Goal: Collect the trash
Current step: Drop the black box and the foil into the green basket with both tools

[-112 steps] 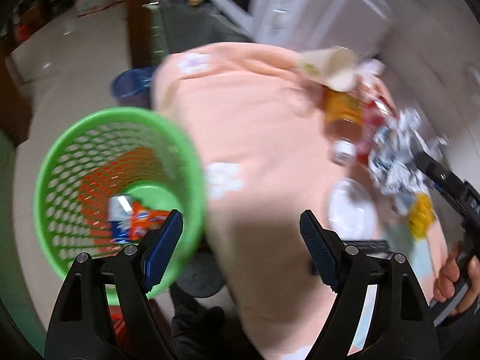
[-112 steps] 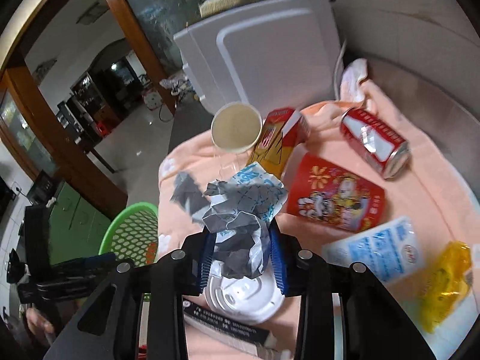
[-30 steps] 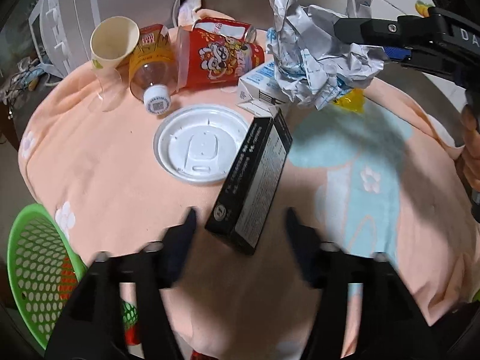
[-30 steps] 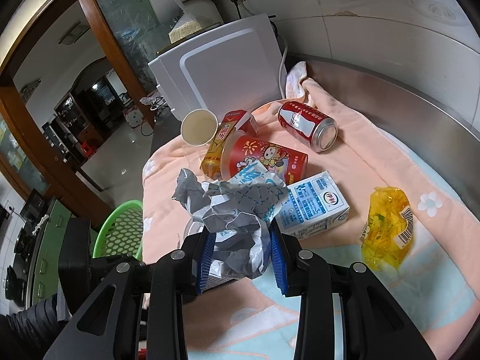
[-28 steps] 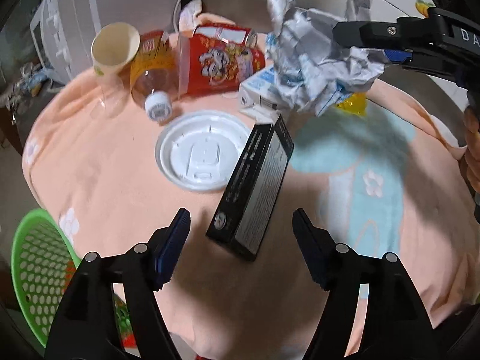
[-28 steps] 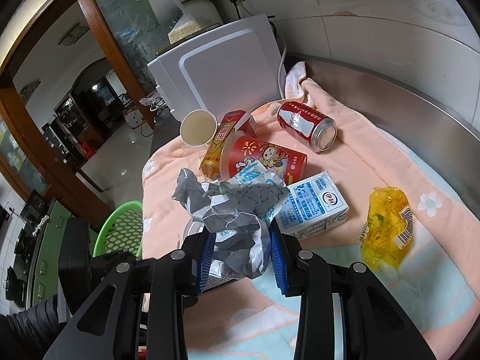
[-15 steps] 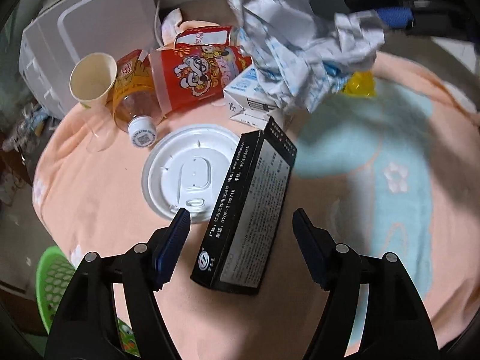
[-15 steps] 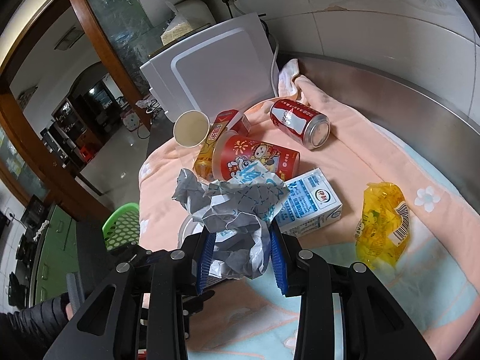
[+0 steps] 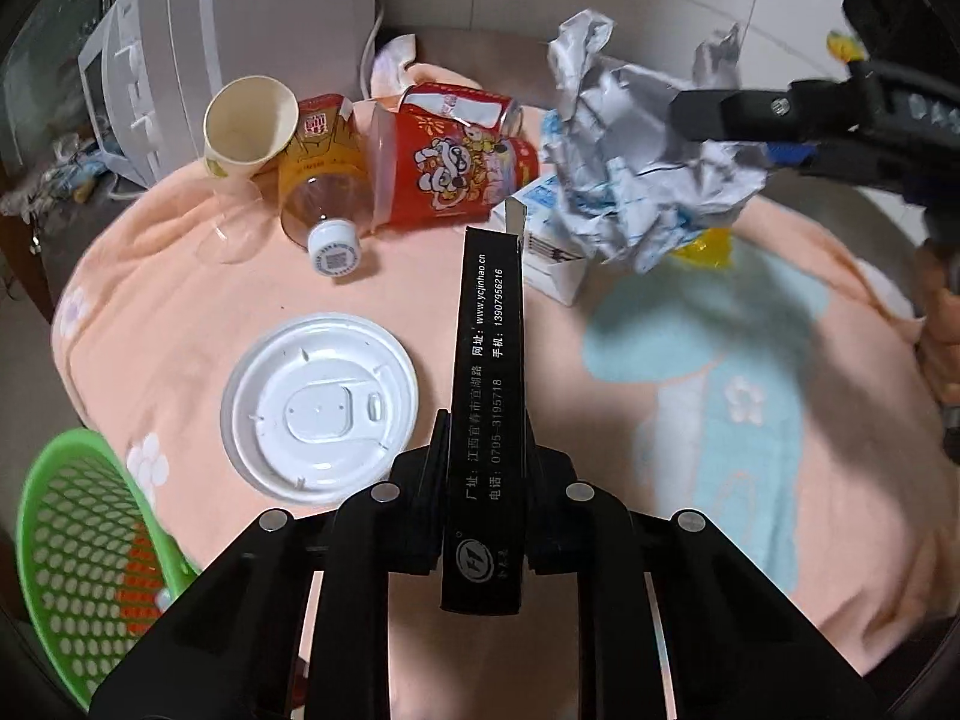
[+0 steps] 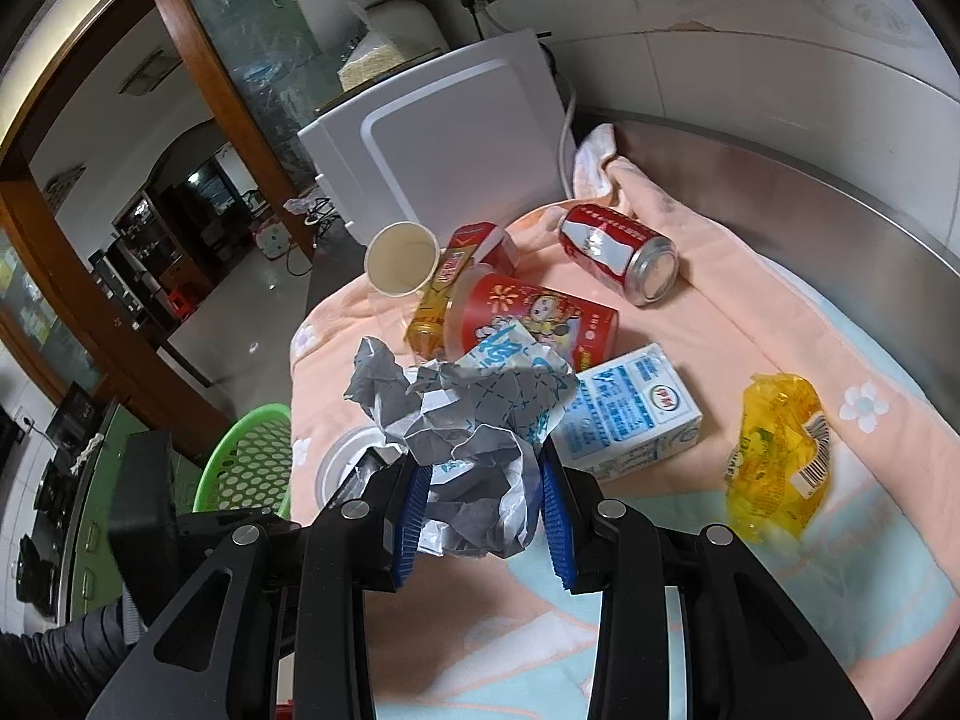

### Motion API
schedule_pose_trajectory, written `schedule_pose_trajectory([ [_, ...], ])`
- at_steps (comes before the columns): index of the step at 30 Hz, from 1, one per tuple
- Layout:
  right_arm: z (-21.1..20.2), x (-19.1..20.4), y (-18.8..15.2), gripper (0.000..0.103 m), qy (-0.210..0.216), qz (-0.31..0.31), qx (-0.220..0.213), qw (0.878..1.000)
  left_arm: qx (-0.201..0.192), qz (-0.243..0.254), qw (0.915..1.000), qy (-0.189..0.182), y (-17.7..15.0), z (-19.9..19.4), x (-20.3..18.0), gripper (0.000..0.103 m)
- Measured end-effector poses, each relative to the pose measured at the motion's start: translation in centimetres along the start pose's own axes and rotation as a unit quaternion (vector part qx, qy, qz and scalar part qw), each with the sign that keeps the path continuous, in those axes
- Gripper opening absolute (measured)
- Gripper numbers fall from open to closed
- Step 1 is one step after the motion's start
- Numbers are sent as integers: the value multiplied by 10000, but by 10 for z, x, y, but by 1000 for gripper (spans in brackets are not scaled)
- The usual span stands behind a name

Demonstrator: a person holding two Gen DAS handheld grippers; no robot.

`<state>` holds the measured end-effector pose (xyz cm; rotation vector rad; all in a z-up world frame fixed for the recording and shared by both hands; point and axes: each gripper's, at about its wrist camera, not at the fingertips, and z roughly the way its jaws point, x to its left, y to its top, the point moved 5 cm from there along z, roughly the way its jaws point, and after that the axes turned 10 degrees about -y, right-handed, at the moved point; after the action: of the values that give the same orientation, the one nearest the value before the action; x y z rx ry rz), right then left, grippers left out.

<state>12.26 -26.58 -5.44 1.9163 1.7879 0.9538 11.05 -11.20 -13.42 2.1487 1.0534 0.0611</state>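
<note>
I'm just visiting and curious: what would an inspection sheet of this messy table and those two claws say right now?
Surface: peach fleece blanket with a pale blue patch covers the table.
Job's things: long black cardboard box; crumpled silver-and-blue foil wrapper; green plastic mesh basket beside the table edge.
Clutter: white round plastic lid, red printed tub, red drink can, white-and-blue milk carton, yellow plastic wrapper, paper cup, clear plastic bottle.
Grippers: left claw has just closed on the box; right claw grips the foil wrapper.
Cables: white cord behind the white appliance.
Surroundings: tiled wall, doorway.
</note>
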Motion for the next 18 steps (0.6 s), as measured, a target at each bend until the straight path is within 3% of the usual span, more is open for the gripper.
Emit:
schedule_pose_trajectory([
  [5, -1, 14, 2, 33, 105, -99, 0, 9999, -304, -360, 9984, -297, -1, -18, 1, 19],
  [9, -1, 29, 5, 33, 224, -233, -3, 9995, -600, -783, 9948, -254, -5, -45, 15, 19],
  [14, 9, 58, 6, 33, 476, -444, 71, 9979, -882, -1221, 9882, 270, -24, -87, 46, 19],
  [18, 18, 93, 4, 33, 754, -668, 160, 9948, -1054, -1711, 9755, 894, -49, -125, 86, 19],
])
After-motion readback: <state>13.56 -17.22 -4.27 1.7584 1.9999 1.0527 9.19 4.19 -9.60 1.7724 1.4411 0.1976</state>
